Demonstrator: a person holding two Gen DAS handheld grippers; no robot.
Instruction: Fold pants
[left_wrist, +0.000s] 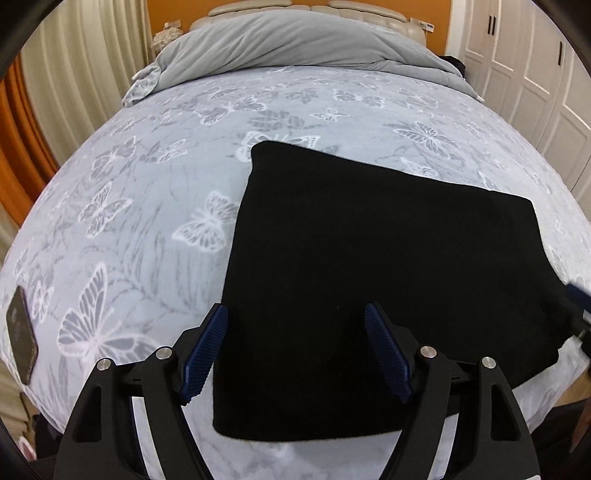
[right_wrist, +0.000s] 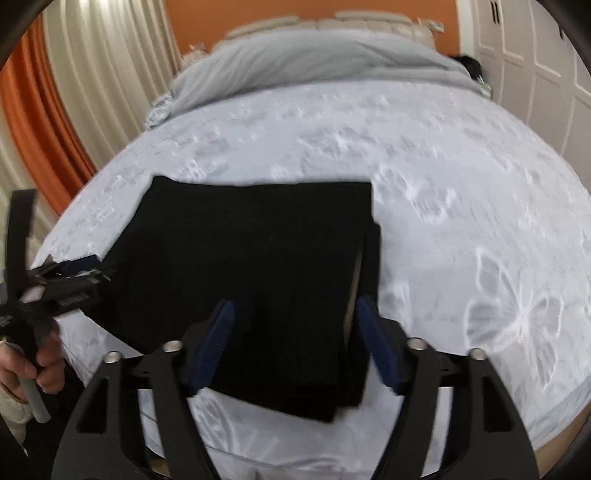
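The black pants lie folded into a thick rectangle on the butterfly-print bed sheet. My left gripper hangs open just over their near left part, its blue pads wide apart with nothing pinched. In the right wrist view, which is blurred, the pants show stacked layers along their right edge. My right gripper stands open astride the near right corner, and the cloth lies loose between its fingers. The left gripper shows at the left of that view, held by a hand. The right gripper's tip peeks in at the pants' right edge.
A dark phone lies near the bed's left edge. A grey duvet is bunched at the headboard. Orange and cream curtains hang at the left, and white wardrobe doors stand at the right.
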